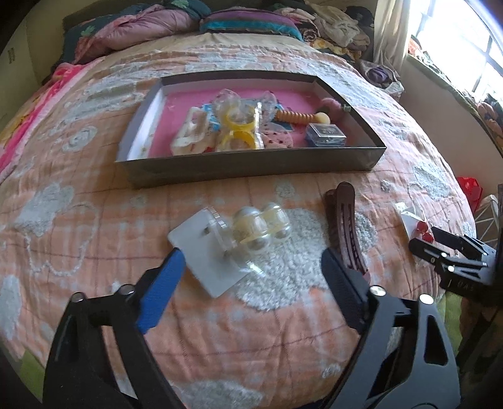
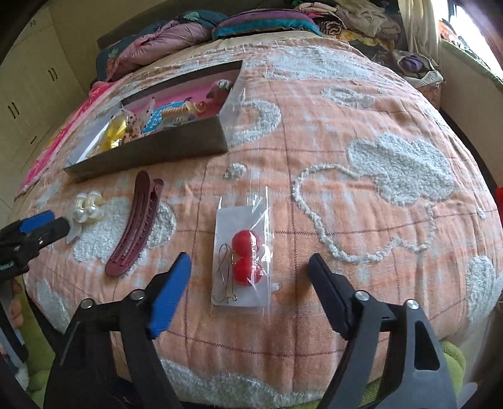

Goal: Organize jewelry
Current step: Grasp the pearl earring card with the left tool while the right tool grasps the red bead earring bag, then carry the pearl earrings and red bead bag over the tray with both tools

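A white card with pearl earrings (image 1: 220, 251) lies on the orange quilt between the fingers of my left gripper (image 1: 253, 256), which is open; the blue pad's tip is at the card's left edge. A clear packet with red ball earrings (image 2: 245, 261) lies between the spread fingers of my right gripper (image 2: 250, 258), untouched. A maroon hair clip (image 1: 344, 220) rests on the quilt between the two items. Behind them stands a dark box (image 1: 251, 163) with a pink lining, holding several packets, yellow rings and a small blue case.
Folded blankets and pillows (image 1: 245, 22) are piled at the head of the bed. A window (image 1: 471, 47) lies to the right and cupboards (image 2: 31, 94) to the left. The bed's front edge drops off just below the grippers.
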A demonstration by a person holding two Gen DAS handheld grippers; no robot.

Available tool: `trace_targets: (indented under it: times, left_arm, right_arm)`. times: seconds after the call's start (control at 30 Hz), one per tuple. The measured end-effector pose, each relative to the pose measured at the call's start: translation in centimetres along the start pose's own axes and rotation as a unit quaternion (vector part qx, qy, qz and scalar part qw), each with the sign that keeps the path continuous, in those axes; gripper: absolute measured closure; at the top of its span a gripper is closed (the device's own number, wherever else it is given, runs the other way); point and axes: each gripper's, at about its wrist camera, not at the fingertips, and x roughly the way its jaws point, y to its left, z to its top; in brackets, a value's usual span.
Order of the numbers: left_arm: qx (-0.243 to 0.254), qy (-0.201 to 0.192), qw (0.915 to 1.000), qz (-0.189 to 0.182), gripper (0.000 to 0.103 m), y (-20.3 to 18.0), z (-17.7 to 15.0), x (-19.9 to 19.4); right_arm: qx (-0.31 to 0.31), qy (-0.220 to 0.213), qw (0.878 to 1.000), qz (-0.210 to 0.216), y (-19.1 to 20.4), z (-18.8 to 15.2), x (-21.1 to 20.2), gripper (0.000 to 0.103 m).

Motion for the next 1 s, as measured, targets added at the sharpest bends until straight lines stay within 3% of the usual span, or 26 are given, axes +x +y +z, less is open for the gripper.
trace_targets:
  times: [0.03,0.13,0.23,0.4,0.47,0.57,0.67,1.0]
  left_arm:
    - [0.002,0.002,1.0000,0.000,0.029,-0.2,0.2,0.3]
    - [0.011,0.007,0.9998,0.012,0.031,-1.2,0.8,1.6]
    - [0.019,0.012,0.9993,0.030,0.034,-1.7,1.1,2.7]
    - [0.038,0.010,0.9971,0.066,0.051,-2.3,1.3,3.5]
    - [0.045,0.014,0.9963,0.072,0.063,-2.5,1.4,3.8]
    - [0.047,0.016,0.9963,0.070,0.063,-2.7,1.6,3.9]
    - [0.036,0.013,0.9983,0.044,0.063,-2.6,1.6,3.2]
    - [0.033,-0.028,0.9990,0.004,0.063,-3.0,1.8,-2.0]
  right_arm:
    - [-0.001,-0.003,1.000,-0.003,0.1,-0.1,0.0,0.046]
    - [-0.010,-0.004,1.000,0.007,0.4,-0.4,-0.1,0.065]
    - [-0.011,-0.010,1.000,0.021,0.5,-0.4,-0.4,0.066]
    - [-0.012,-0.022,0.999,0.041,0.7,-0.4,-1.5,0.066]
    - [-0.013,-0.028,0.998,0.046,0.9,-0.3,-2.0,0.066]
    - [-0.016,-0.038,0.998,0.050,1.4,-0.2,-2.8,0.066]
    - [-0.016,-0.045,0.997,0.054,1.5,-0.1,-3.6,0.066]
    - [-0.023,-0.071,0.995,0.068,2.9,0.2,-6.6,0.066]
